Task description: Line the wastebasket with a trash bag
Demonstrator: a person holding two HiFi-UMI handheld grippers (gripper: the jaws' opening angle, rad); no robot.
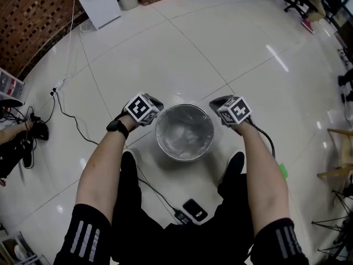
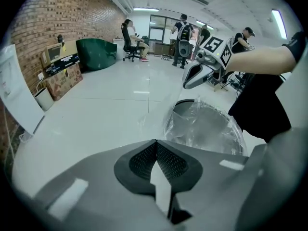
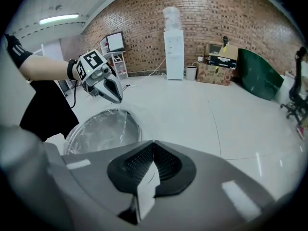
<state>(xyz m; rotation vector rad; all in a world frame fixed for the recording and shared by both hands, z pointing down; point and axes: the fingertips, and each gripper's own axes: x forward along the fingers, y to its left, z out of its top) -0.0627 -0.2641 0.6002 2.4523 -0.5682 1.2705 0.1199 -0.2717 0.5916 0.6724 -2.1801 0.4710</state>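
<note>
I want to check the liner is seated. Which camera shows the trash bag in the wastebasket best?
The head view: it looks straight down into the wastebasket, showing the clear trash bag across the whole opening. Both gripper views see it obliquely, with its near side hidden.

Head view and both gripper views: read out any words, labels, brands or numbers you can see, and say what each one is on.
No text can be read in any view.
Marker cubes: black-and-white square patterns only, no words.
Black device on the floor: small light print, too small to read.
Water dispenser: a label, too small to read.
Cardboard box: print too blurred to read.
</note>
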